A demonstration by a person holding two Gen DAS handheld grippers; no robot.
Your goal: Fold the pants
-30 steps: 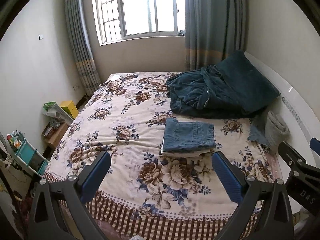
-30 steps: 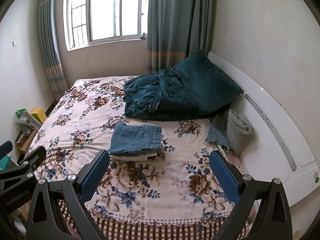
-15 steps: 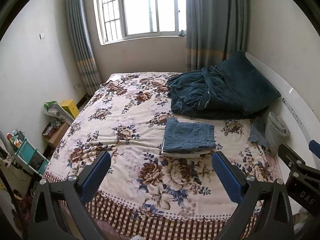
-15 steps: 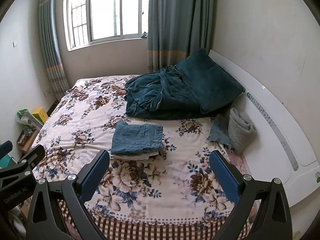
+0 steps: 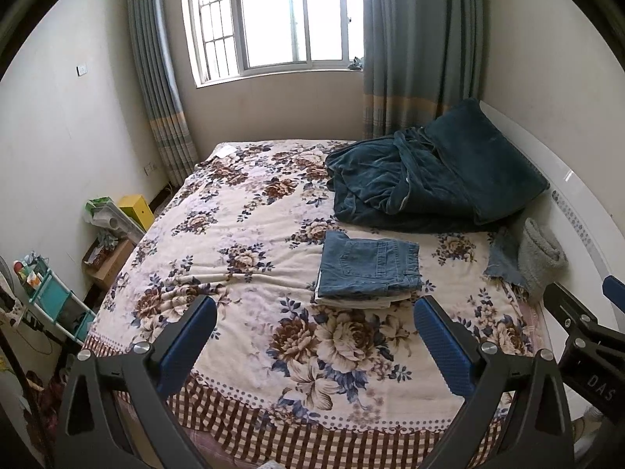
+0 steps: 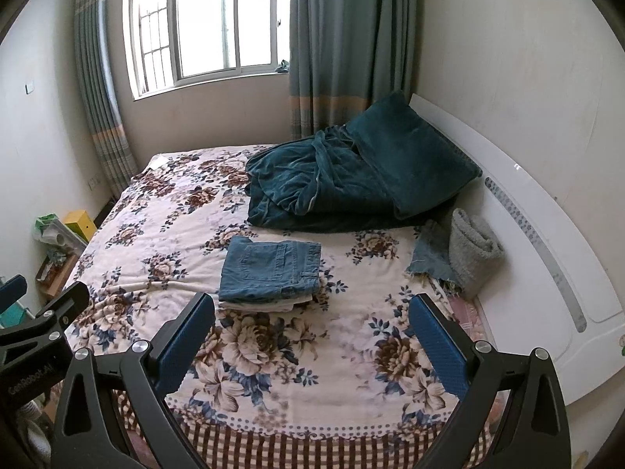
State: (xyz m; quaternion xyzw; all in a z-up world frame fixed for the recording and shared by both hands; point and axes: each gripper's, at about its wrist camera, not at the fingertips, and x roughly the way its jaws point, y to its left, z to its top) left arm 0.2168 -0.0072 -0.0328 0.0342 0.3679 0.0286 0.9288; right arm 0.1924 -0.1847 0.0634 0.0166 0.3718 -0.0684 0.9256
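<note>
Left gripper (image 5: 314, 328): you hold it off the near edge of the bed, above the checked hem; its jaws are spread wide with nothing between them. You also see its black frame at the left edge of the right wrist view.
Right gripper (image 6: 312, 326): yours hangs at the near edge too, to the right of the left one; its jaws are spread wide and hold nothing. Part of it shows at the right edge of the left wrist view.
Pants (image 5: 369, 269): blue denim, folded into a neat rectangle with a back pocket up. They lie on the bed (image 5: 242, 242) in the middle-right, beyond both your grippers and well apart from them.
Under the pants: a pale folded cloth (image 5: 351, 301) peeks out at the near edge, touching the denim above it.
Bed cover: cream with brown and blue flowers; a low crease runs left of the pants.
Blanket (image 5: 394, 183): dark teal, rumpled, on the far right of the bed, just beyond the pants.
Pillow (image 5: 484, 164): teal, leaning on the white headboard (image 5: 578, 195) at the right, partly over the blanket.
Grey towel (image 5: 541, 254): rolled, beside the headboard, right of the pants.
Denim scrap (image 5: 502, 258): frayed, touching the towel's left side.
Window (image 5: 273, 19): bright, on the far wall, between grey-blue curtains.
Floor at left: a yellow box (image 5: 136, 209) and a teal rack (image 5: 50, 293) beside the bed.
</note>
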